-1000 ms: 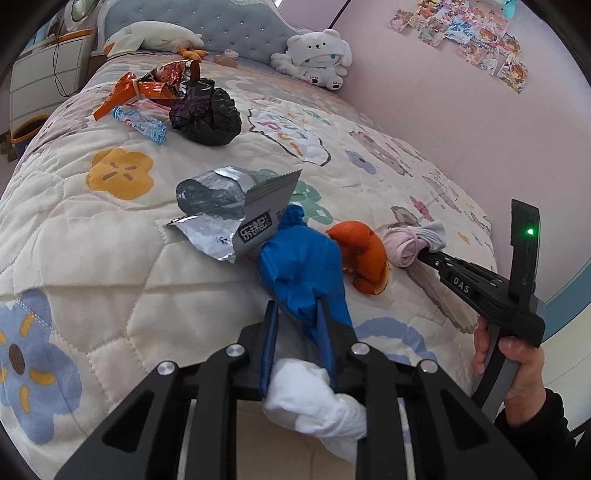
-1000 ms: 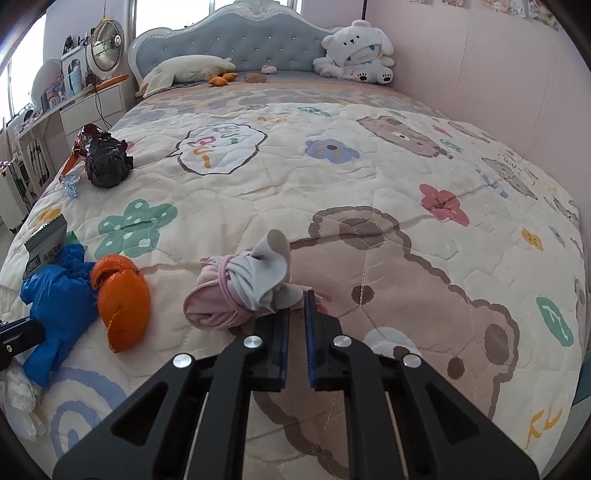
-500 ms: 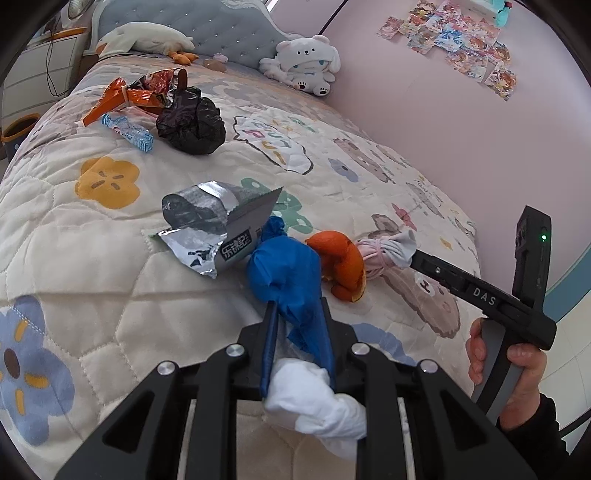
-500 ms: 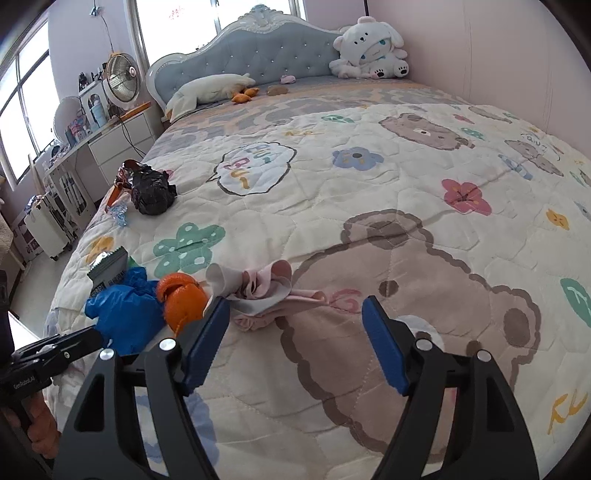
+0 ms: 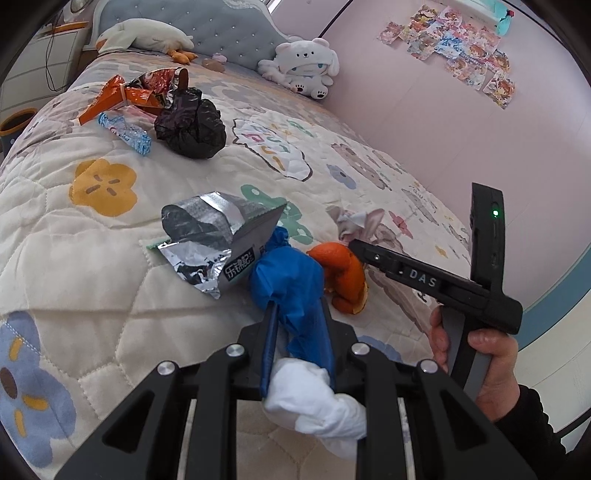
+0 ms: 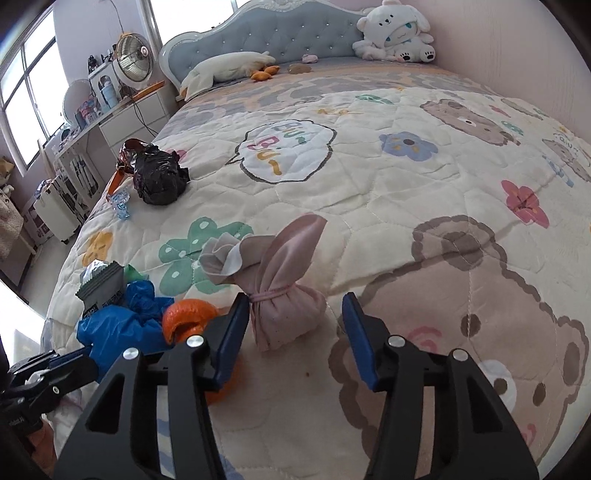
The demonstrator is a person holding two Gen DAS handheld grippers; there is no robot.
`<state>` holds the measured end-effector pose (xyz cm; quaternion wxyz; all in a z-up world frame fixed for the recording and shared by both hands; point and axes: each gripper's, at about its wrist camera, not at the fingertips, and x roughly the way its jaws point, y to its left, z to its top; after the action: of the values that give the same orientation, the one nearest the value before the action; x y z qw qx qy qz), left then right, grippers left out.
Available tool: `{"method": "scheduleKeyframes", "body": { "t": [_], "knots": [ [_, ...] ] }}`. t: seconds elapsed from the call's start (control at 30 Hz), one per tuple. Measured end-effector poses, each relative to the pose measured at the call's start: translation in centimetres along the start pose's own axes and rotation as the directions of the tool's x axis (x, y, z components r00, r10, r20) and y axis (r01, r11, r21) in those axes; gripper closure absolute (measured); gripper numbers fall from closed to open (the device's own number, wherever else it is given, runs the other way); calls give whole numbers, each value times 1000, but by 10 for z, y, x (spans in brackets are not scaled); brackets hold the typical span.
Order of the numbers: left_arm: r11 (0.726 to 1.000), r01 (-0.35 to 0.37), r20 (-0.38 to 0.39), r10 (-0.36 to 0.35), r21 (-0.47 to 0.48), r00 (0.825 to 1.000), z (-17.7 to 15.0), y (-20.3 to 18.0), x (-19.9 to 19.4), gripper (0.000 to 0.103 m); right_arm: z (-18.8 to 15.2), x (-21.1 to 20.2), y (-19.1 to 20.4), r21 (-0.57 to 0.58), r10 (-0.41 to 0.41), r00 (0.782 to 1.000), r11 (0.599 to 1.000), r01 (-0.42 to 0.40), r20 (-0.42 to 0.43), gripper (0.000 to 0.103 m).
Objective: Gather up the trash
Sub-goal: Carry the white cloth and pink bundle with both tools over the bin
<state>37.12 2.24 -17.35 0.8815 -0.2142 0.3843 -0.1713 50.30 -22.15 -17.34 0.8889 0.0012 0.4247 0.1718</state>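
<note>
My left gripper is shut on a blue plastic bag, with a white bag bunched behind its fingers. The blue bag lies at the bed's near edge beside an orange bag and a silver foil snack packet. My right gripper is open, its fingers on either side of a pink tied bag on the quilt. The right gripper also shows in the left wrist view, by the pink bag.
A black bag, an orange foil wrapper and a blue wrapper lie further up the bed. A plush toy and a pillow sit at the headboard. A desk with a fan stands to the left.
My right gripper went from shut to open and now straddles the pink bag, which stands more upright. My left gripper keeps its hold on the blue bag.
</note>
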Motion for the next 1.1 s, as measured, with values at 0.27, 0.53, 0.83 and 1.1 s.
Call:
{"method": "scheduleKeyframes", "body": {
  "t": [0.27, 0.53, 0.83, 1.1],
  "knots": [
    [1000, 18, 8, -18, -12, 1000, 6, 5, 4, 83, 31, 40, 21, -91, -36, 995, 996, 27, -94, 68],
    [997, 74, 39, -72, -35, 997, 9, 10, -1, 83, 44, 57, 43, -170, -168, 981, 974, 150, -96, 73],
    [991, 118, 106, -123, 57, 987, 15, -22, -41, 83, 64, -6, 22, -73, -239, 971, 968, 239, 21, 73],
    [984, 100, 191, -127, 147, 973, 15, -70, -107, 83, 39, -122, 13, -23, -233, 961, 971, 239, 151, 73]
  ]
}}
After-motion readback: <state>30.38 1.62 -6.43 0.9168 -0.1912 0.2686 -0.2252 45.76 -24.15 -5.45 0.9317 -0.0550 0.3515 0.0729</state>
